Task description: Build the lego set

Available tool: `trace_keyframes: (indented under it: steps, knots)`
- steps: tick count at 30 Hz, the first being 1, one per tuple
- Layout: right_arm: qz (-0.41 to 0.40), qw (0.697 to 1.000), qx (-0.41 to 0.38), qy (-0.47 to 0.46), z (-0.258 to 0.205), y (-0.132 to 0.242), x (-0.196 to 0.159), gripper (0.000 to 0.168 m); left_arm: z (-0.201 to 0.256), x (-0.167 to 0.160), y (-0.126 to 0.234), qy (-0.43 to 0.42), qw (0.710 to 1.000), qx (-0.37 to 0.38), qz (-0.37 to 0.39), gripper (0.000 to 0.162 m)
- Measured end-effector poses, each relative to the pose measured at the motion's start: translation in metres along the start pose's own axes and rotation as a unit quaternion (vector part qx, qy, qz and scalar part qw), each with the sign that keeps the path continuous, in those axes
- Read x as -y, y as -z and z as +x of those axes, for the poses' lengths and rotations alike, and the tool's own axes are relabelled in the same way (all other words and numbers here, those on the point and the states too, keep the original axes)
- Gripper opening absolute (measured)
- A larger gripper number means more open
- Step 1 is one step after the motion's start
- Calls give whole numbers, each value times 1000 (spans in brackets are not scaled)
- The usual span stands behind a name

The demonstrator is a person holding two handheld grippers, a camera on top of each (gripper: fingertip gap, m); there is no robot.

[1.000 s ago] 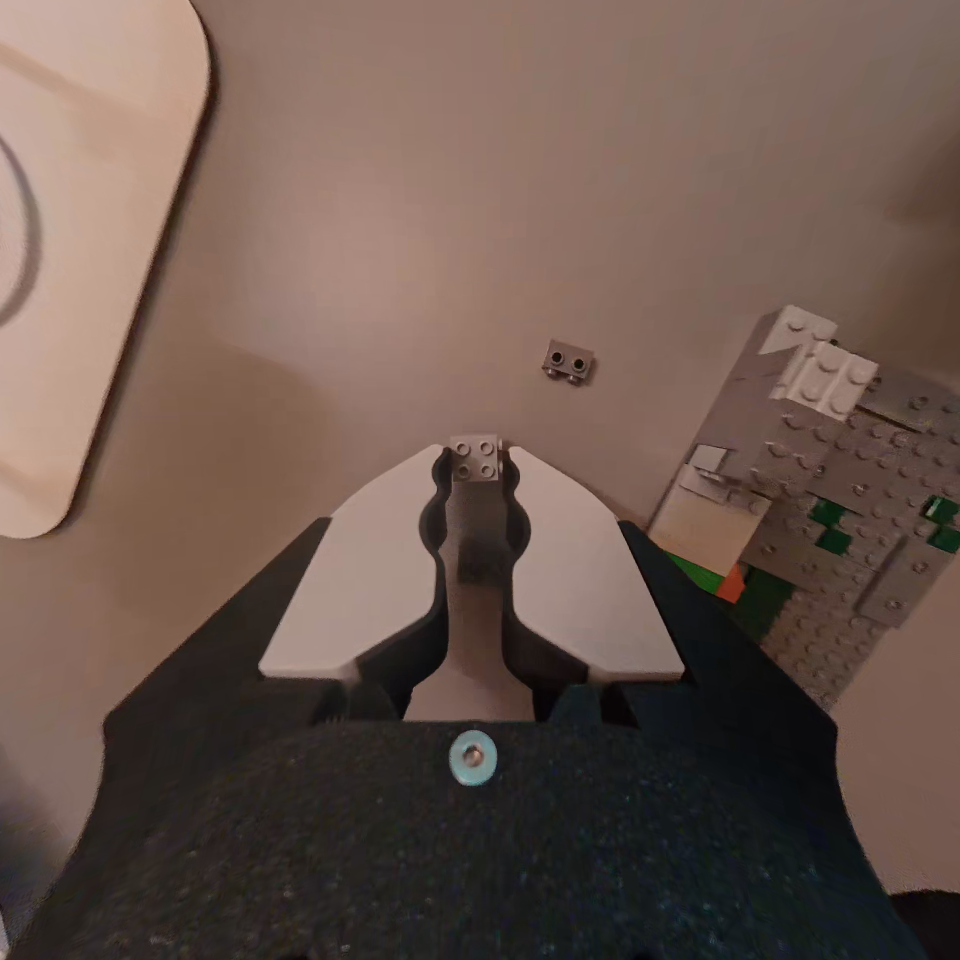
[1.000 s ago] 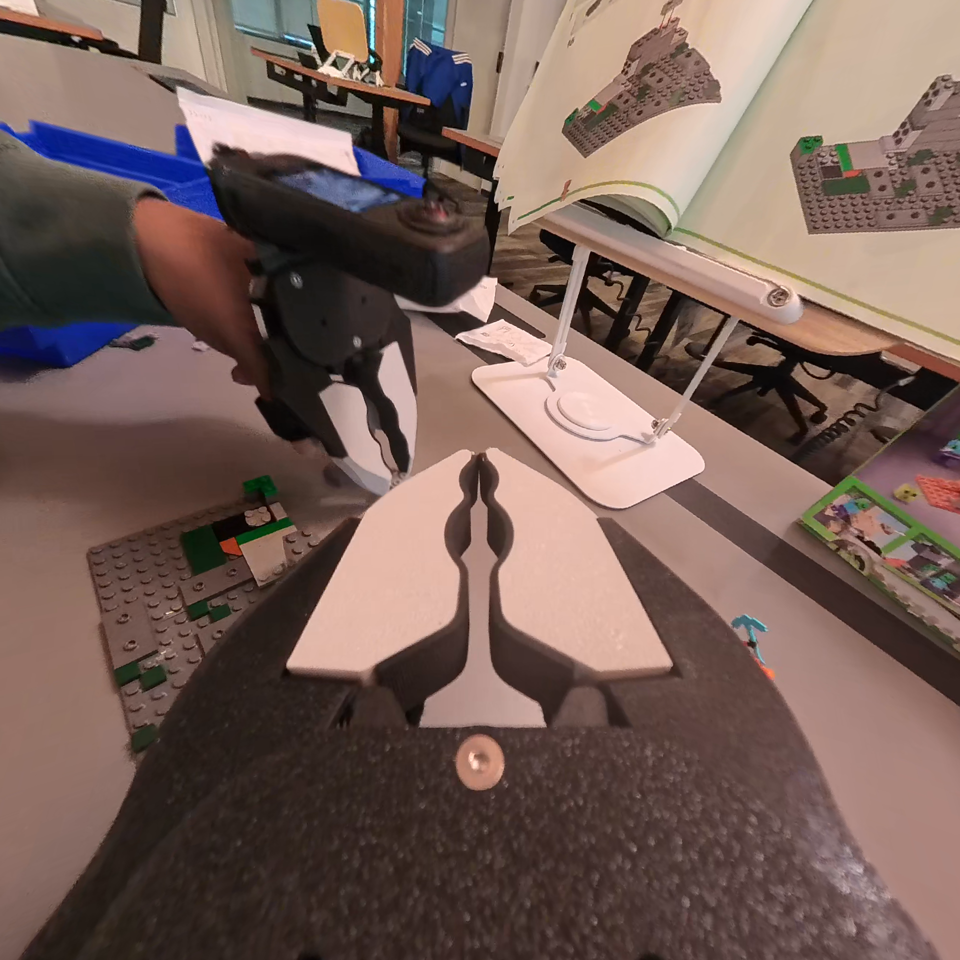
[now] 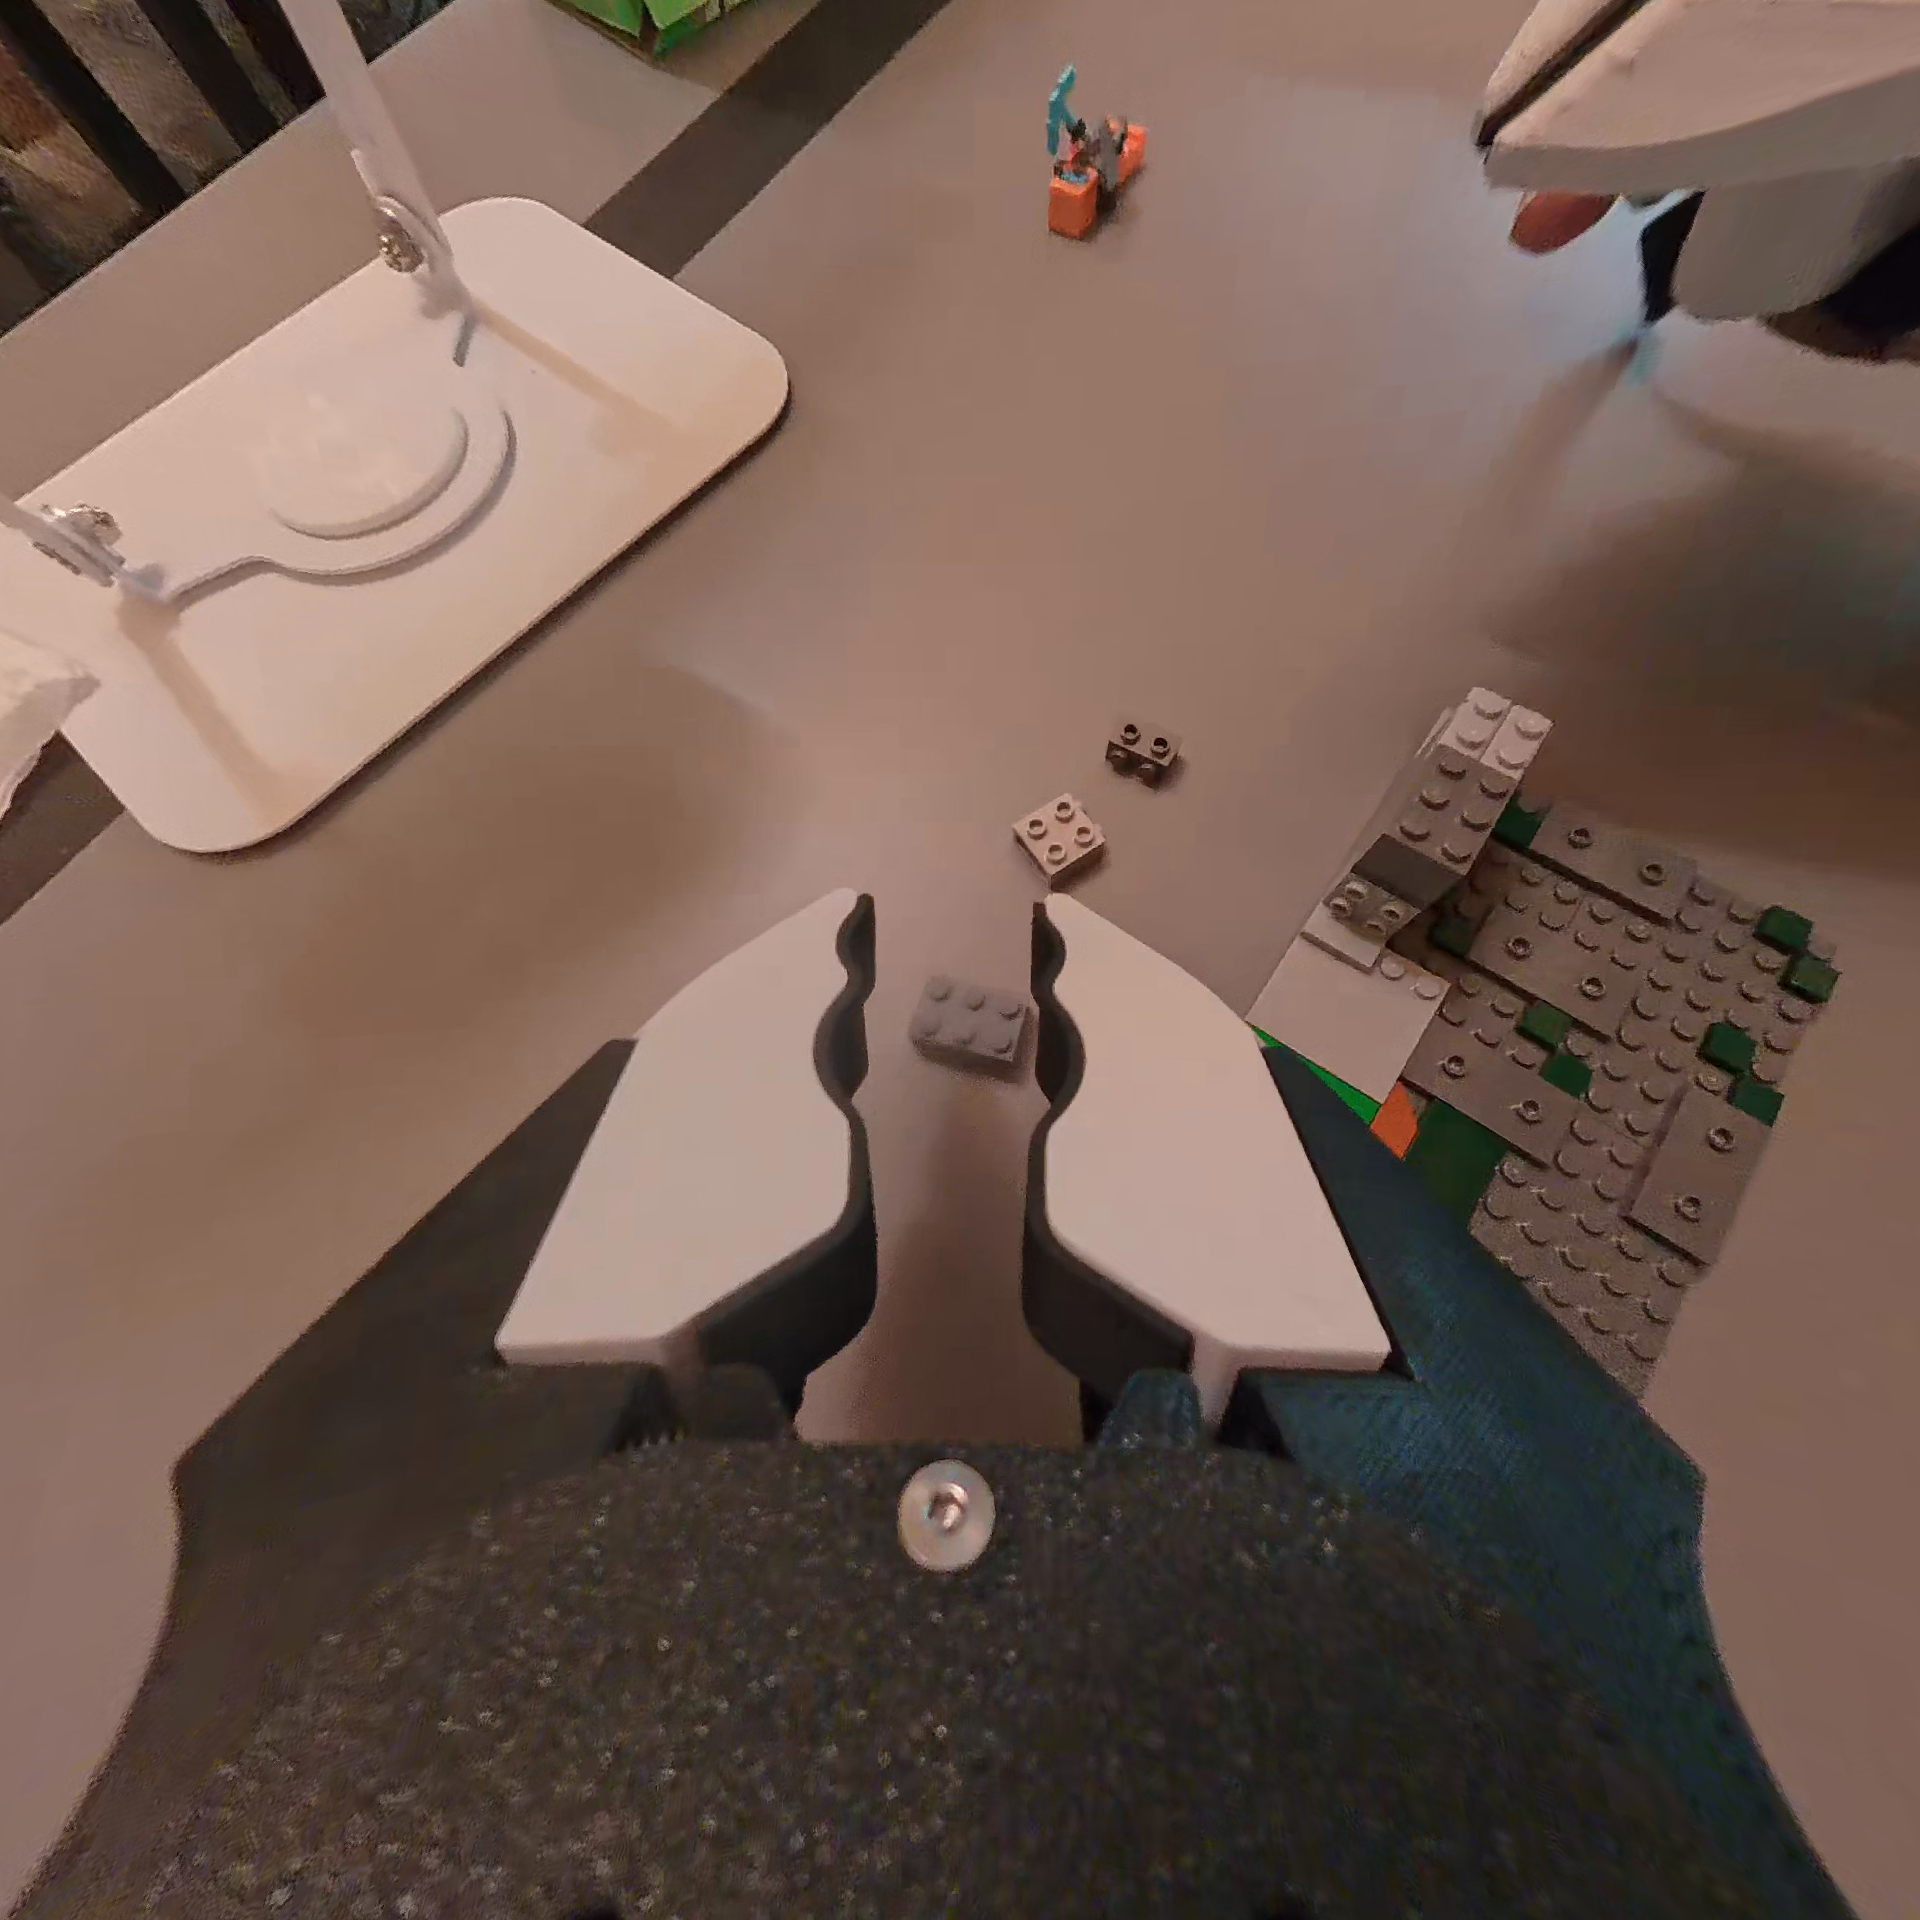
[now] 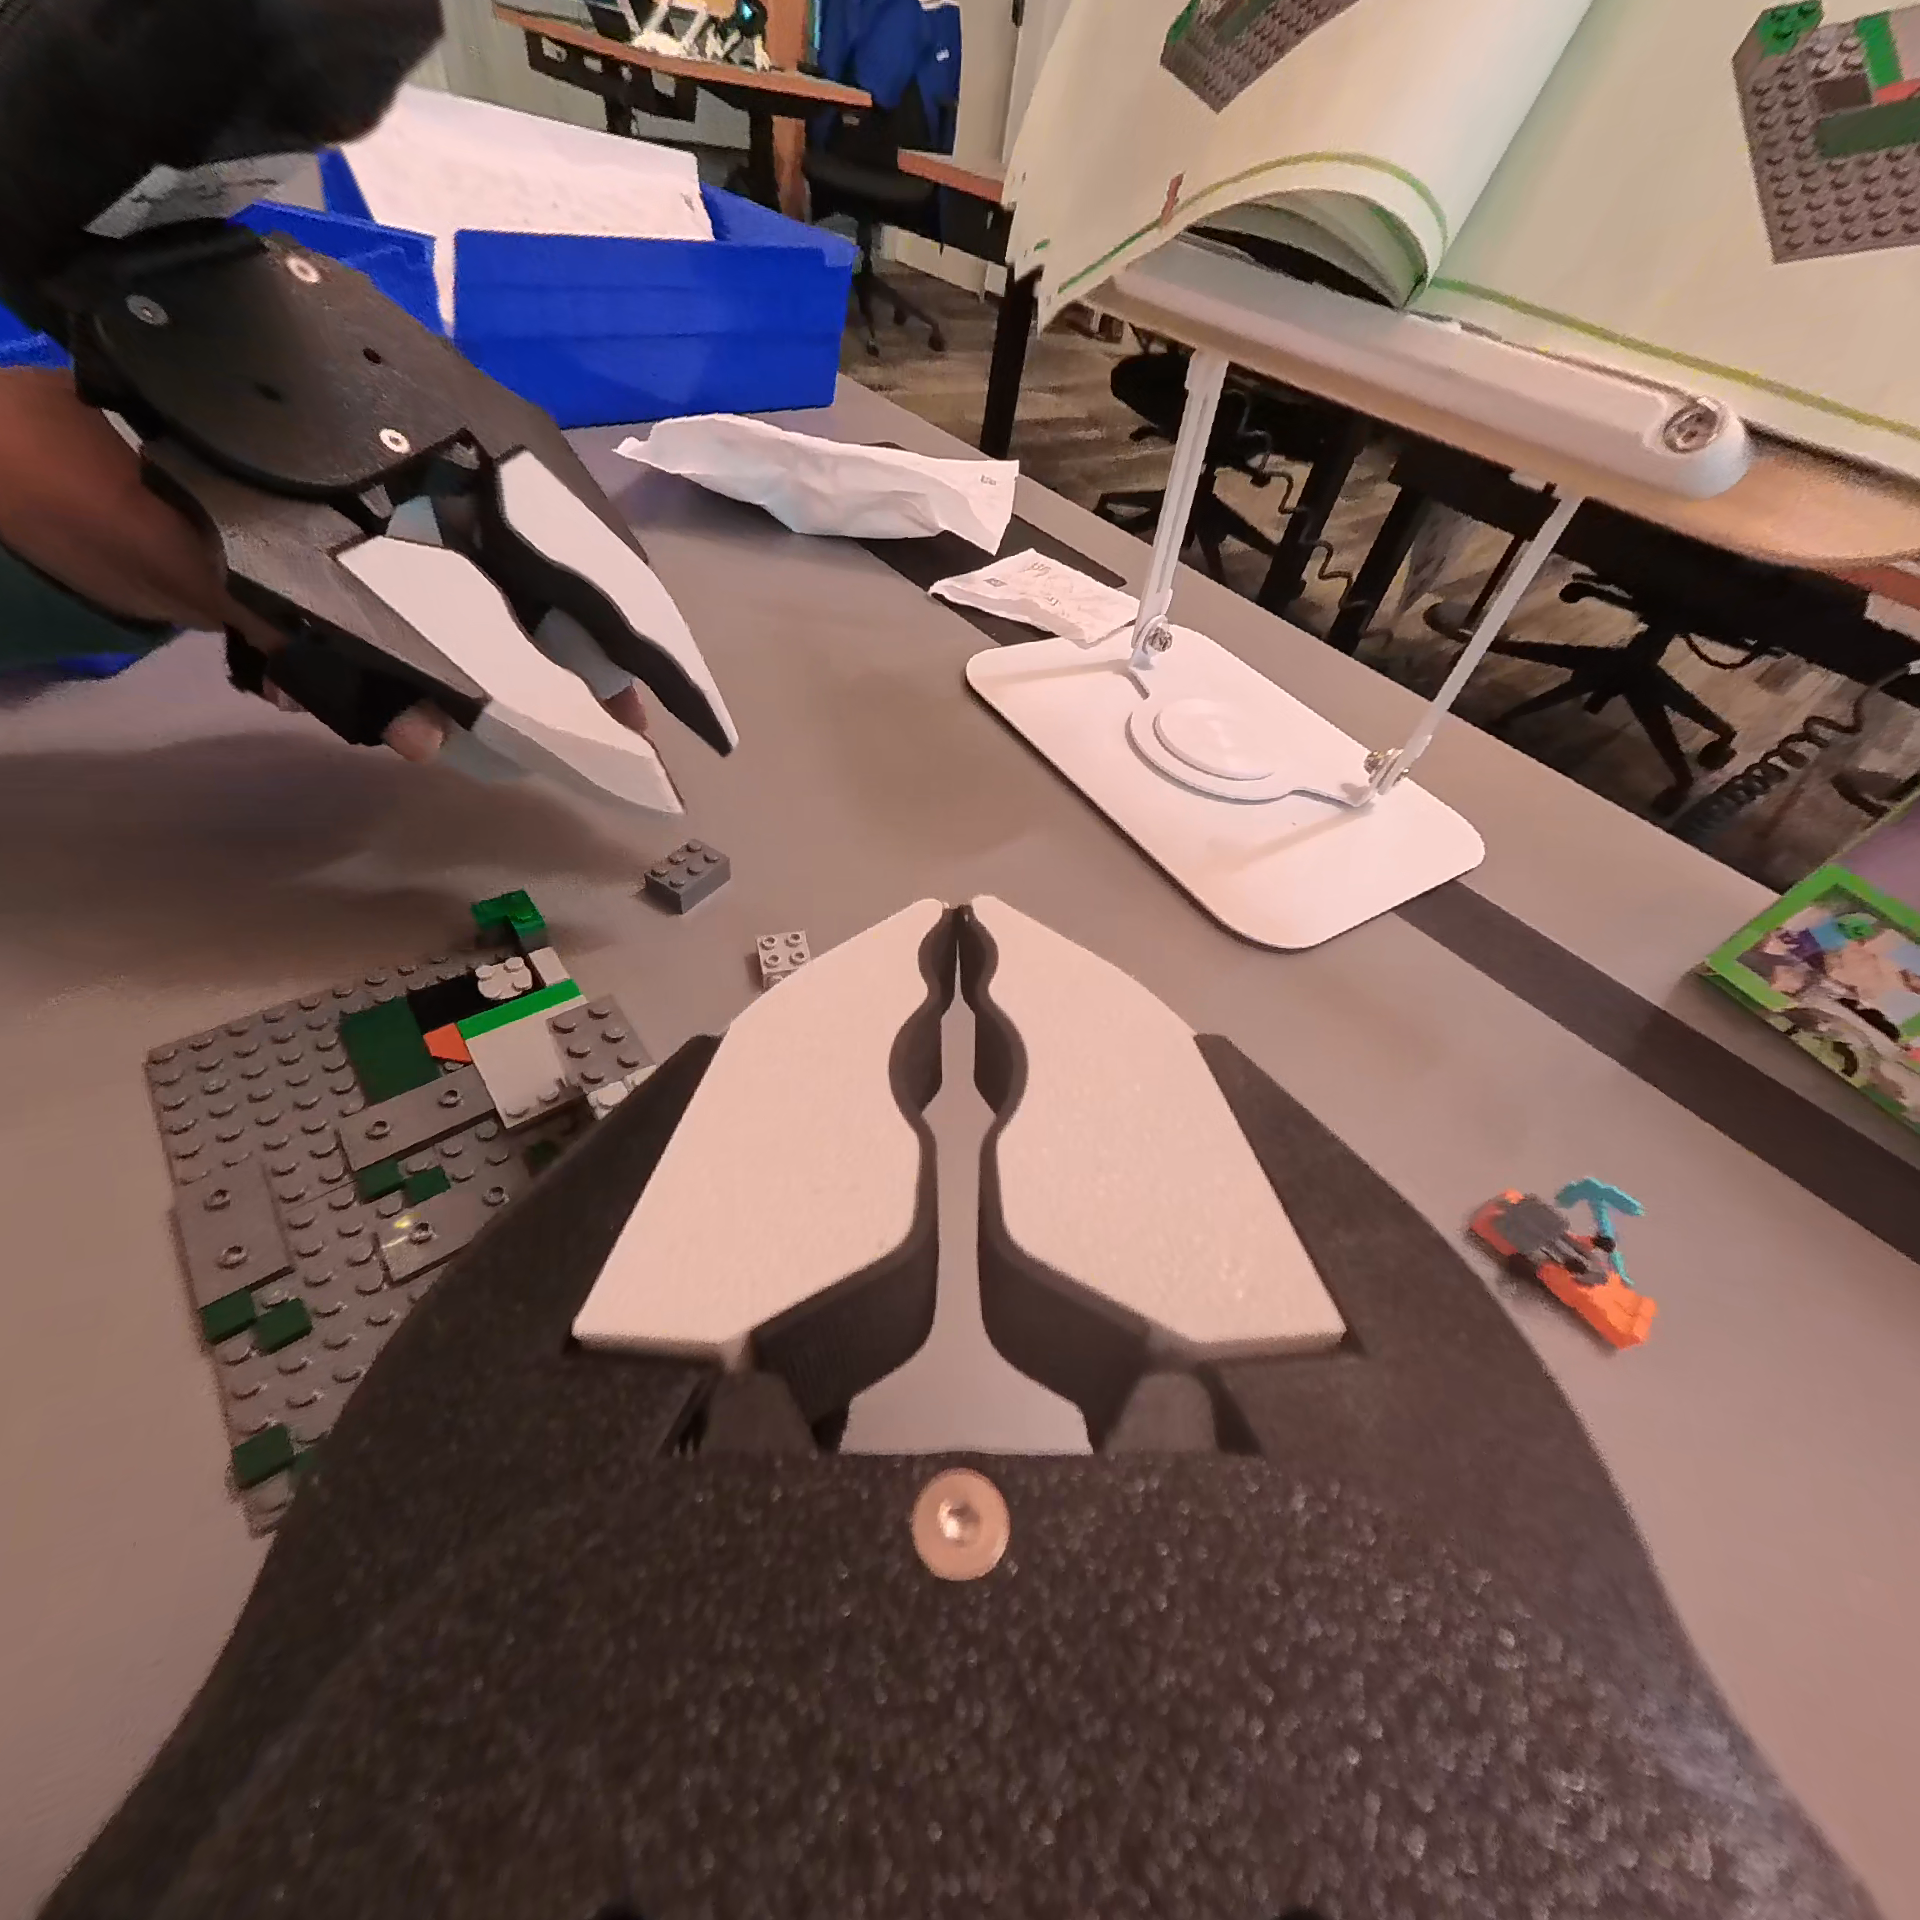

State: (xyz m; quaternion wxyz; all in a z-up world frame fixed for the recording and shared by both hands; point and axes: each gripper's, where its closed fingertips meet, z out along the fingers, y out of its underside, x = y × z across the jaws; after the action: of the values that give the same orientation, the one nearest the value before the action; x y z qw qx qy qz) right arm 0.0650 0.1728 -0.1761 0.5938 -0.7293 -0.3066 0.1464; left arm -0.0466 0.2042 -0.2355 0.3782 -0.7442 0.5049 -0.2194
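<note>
White-faced left tongs (image 3: 954, 914) stand wide, empty, with a grey 2x3 brick (image 3: 974, 1021) lying on the worktop (image 3: 1039, 520) between the fingers, near the tips and closer to the right-hand one. From the right wrist view the tips hang just above that brick (image 4: 686, 875), not touching it; looks like a pick lined up, the gap set to take the brick's short side. Just past the tips sits a light grey 2x2 piece (image 3: 1059, 838), and a little further a small dark grey piece (image 3: 1144, 750) with side studs. These loose parts lie next to the build, probably staged for quick reach.

Right of the left tongs is the grey baseplate build (image 3: 1621, 1039), with green tiles, a white tile, an orange bit and a stepped grey stack at its near corner. The stack is probably where the loose greys go.

Right tongs (image 4: 956, 912) are closed to a slit, nothing between them, held above the worktop over the build's edge; judged idle, possibly waiting to steady the plate.

Further out: an orange and teal minifigure (image 4: 1569, 1262) lies well right of the right tongs, out of the way. Ahead, a white stand (image 4: 1226, 769) props the open instruction booklet (image 4: 1558, 156) facing the builder for reference. Beyond the left tongs are a crumpled white bag (image 4: 821, 483) and blue bins (image 4: 644, 301).
</note>
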Motion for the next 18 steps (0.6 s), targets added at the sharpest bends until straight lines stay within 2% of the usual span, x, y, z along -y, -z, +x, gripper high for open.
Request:
trace_keyframes:
  steps: [1,10,18]
  knots:
    - [0,1000,2,-4,0,-1,-2,0,1,0,1,6,1000,-5,10,28]
    - [-13,999,23,-23,-10,-11,-13,0,3,-14,4,-8,998,-59,28,33]
    - [-16,1000,14,-6,-8,-7,-11,0,6,-33,-11,-22,997,-78,-9,34]
